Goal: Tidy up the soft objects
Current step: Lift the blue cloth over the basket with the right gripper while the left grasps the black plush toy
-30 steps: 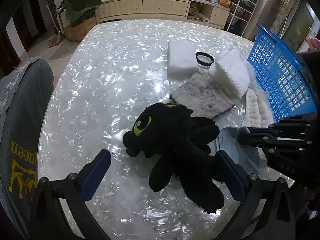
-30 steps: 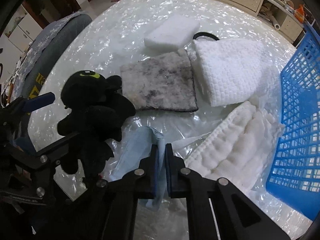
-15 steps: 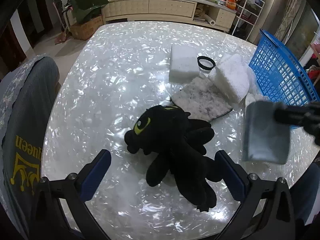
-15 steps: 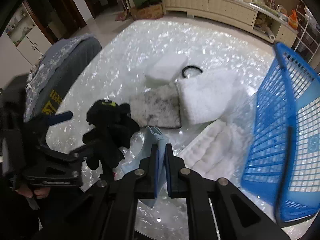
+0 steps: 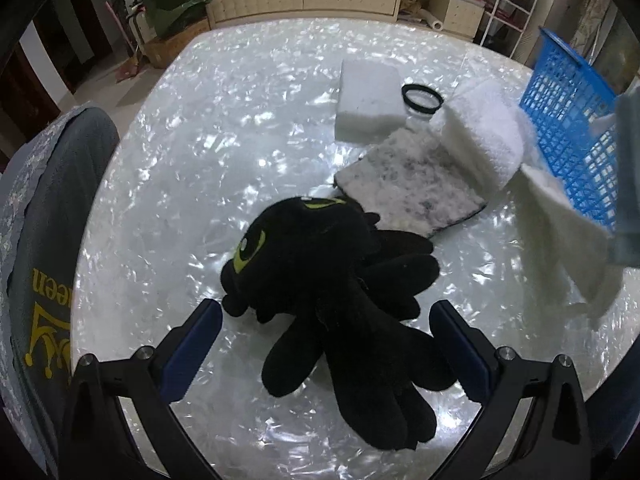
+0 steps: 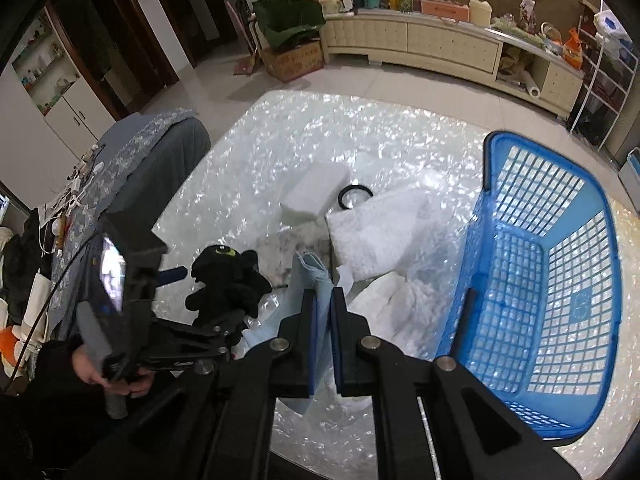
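Observation:
A black plush dragon (image 5: 320, 272) lies on the pearly table (image 5: 180, 168). My left gripper (image 5: 326, 308) hovers over it, open, one blue-padded finger on either side of its body, not pressing. My right gripper (image 6: 324, 294) is shut on a light blue cloth (image 6: 308, 276), which hangs from the jaws above the table, left of the blue basket (image 6: 516, 280). The same cloth (image 5: 628, 180) shows at the right edge of the left wrist view, in front of the basket (image 5: 568, 92). The basket looks bare inside.
A white foam block (image 5: 368, 108), a black ring (image 5: 422, 98), a grey-speckled pad (image 5: 408, 184), a folded white towel (image 5: 488, 136) and a fluffy white cloth (image 5: 560, 232) lie between the plush and the basket. A draped chair (image 5: 48, 220) stands at the table's left. A hand (image 6: 116, 376) grips the left tool.
My right gripper has risen well above the table with the blue cloth hanging from it, and the basket's inside has come into view. The left gripper has edged closer over the plush.

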Demonstrator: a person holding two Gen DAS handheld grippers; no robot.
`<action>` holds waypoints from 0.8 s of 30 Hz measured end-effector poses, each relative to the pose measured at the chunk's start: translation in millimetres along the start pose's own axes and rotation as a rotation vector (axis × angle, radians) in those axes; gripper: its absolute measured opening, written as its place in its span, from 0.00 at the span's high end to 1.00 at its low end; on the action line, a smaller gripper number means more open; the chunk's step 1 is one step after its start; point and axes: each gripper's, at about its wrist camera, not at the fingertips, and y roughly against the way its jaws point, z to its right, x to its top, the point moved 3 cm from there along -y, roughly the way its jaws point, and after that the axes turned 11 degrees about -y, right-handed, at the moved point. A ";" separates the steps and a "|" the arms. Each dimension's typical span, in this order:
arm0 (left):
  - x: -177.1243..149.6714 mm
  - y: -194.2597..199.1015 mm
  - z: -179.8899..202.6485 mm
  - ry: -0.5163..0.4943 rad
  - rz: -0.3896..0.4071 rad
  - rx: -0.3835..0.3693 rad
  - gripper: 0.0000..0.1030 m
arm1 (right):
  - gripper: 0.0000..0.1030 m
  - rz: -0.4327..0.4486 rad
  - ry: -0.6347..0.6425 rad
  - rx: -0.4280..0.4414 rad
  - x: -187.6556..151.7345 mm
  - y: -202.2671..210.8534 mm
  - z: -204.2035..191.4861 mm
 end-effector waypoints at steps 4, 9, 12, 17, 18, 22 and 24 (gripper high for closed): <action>0.2 -10.7 -0.7 0.019 -0.017 -0.008 0.00 | 0.94 0.030 0.012 -0.022 4.3 17.0 2.2; 0.2 -18.0 0.2 0.017 -0.021 -0.009 0.00 | 0.94 0.066 0.004 -0.081 12.1 34.5 16.8; -0.9 -21.9 1.7 0.009 -0.029 -0.007 0.00 | 0.94 0.082 -0.019 -0.103 14.6 41.2 29.5; -0.3 -26.2 3.0 0.004 -0.034 -0.007 0.00 | 0.94 0.095 -0.021 -0.142 13.8 50.5 41.7; -0.5 -27.3 3.2 0.005 -0.035 -0.007 0.00 | 0.94 0.101 -0.024 -0.158 13.1 52.0 45.5; 0.4 -29.5 5.4 0.002 -0.039 -0.003 0.00 | 0.94 0.098 -0.071 -0.190 11.9 52.6 69.3; 1.3 -30.0 5.3 0.000 -0.038 -0.002 0.00 | 0.94 0.096 -0.086 -0.200 12.1 52.4 78.1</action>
